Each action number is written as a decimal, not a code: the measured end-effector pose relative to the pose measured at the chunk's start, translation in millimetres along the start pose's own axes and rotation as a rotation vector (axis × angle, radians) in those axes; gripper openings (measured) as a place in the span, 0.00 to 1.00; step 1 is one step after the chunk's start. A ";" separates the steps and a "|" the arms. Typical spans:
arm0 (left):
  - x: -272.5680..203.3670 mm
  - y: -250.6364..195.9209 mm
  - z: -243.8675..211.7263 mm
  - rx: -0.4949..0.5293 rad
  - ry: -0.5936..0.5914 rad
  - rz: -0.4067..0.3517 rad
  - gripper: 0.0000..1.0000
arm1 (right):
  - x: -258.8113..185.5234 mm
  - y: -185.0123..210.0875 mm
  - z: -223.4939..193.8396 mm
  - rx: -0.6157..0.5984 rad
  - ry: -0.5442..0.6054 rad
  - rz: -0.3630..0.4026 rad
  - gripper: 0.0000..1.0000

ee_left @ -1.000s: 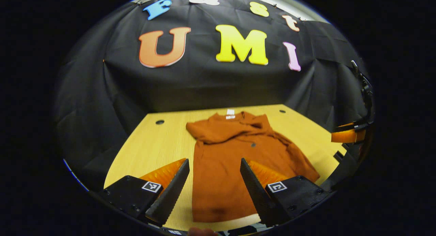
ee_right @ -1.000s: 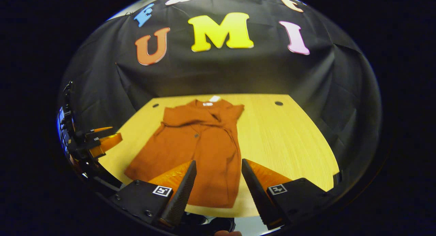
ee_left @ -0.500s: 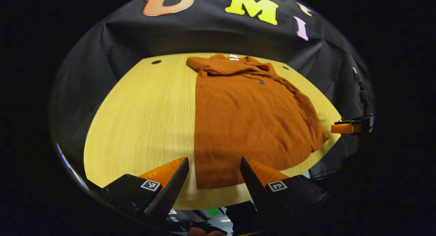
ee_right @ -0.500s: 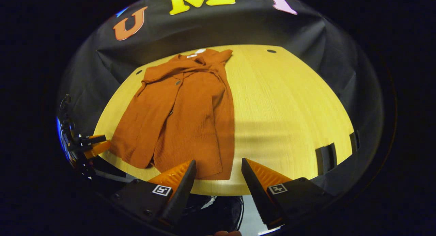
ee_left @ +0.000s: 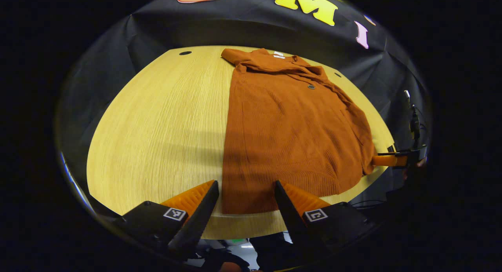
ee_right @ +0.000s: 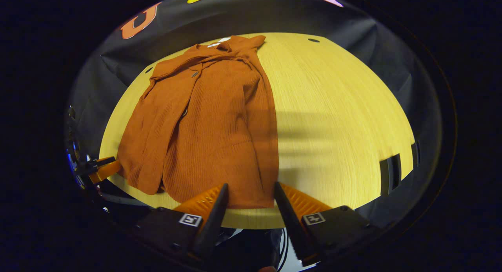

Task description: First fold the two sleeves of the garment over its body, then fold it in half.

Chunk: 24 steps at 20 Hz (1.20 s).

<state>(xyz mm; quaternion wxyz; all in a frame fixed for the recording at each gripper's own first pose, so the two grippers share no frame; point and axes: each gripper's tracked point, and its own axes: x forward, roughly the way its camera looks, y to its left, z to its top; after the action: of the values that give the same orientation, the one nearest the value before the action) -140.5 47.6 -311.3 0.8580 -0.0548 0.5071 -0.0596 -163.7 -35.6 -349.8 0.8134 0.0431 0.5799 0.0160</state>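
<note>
Two grippers stand over the near hem of the garment [ee_left: 290, 130], which lies flat on the table [ee_left: 157, 126] with sleeves folded in and collar far. Left gripper [ee_left: 246, 203], then right gripper [ee_right: 248, 203], have fingers spread, empty. Judgement: seize both hem corners evenly, then carry them together to the collar.

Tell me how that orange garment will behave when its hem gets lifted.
The garment will likely flop and drape: it lies flat in soft folds on the table. Its ribbed knit probably grips rather than slips. It looks light, so lifting one corner may drag the rest.
</note>
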 end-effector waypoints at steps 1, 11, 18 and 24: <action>4.1 0.6 -0.1 0.014 0.004 0.025 0.86 | 2.1 -0.8 1.4 0.007 0.013 0.008 0.67; -8.4 -29.3 19.6 -0.046 0.018 -0.081 0.03 | -17.6 -1.0 18.0 0.288 0.023 0.122 0.00; -47.4 -34.7 80.9 -0.047 -0.098 -0.114 0.03 | -65.5 -0.9 87.3 0.302 -0.114 0.190 0.01; -66.8 -47.8 169.0 -0.070 -0.221 -0.153 0.03 | -91.3 1.7 168.4 0.277 -0.206 0.246 0.00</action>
<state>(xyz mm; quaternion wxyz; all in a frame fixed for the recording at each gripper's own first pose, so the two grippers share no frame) -26.5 16.6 -165.2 0.8991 -0.1293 0.4058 -0.1010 -34.4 -49.5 -209.1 0.8467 0.2261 0.4806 0.0309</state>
